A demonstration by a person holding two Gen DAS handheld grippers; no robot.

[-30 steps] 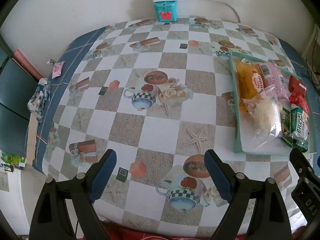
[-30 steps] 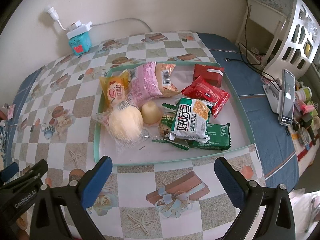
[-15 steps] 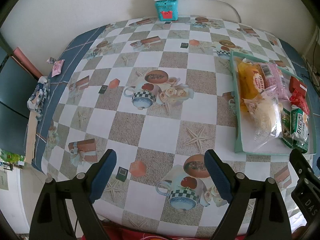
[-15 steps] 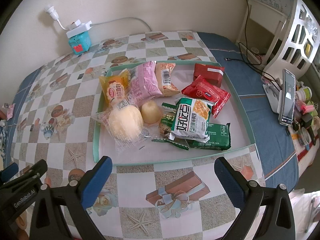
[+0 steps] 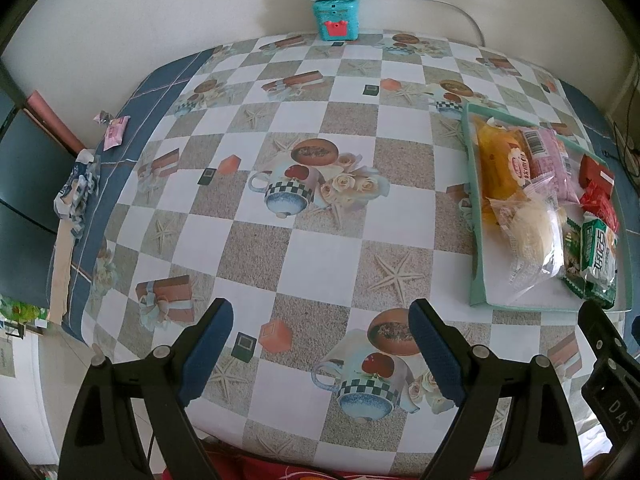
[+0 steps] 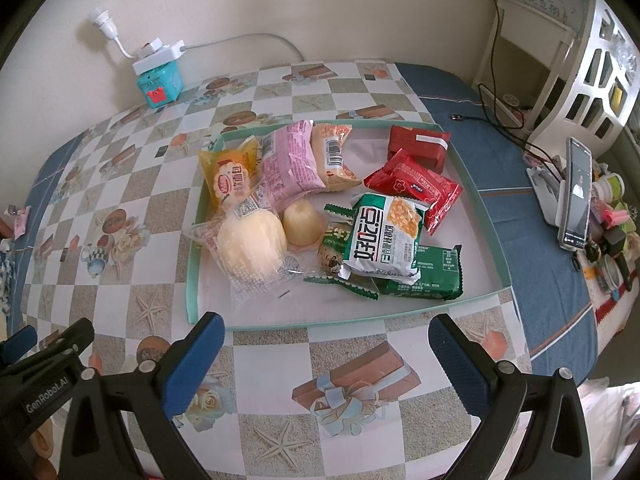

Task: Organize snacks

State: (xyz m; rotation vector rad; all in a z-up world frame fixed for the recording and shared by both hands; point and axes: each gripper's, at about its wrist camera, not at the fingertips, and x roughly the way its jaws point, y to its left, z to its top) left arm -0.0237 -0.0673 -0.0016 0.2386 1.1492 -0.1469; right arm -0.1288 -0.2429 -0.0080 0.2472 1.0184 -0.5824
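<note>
1. The left tongs (image 5: pixel 320 344) hang over the near part of the surface (image 5: pixel 320 240), arms wide apart with nothing between them.
2. The right tongs (image 6: pixel 326 356) hang over the near edge of the surface, arms also wide apart and empty.
3. The snacks all lie in a shallow green tray (image 6: pixel 192 280) on the right half of the surface, just beyond the right tongs.
4. In the tray, a yellow bun packet (image 6: pixel 230 178), a pink packet (image 6: pixel 288 160) and a clear-wrapped round bread (image 6: pixel 250 248) lie to the left.
5. A green-and-white packet (image 6: pixel 384 236) rests on a dark green packet (image 6: pixel 434 272); two red packets (image 6: pixel 416 188) lie farther right.
</note>
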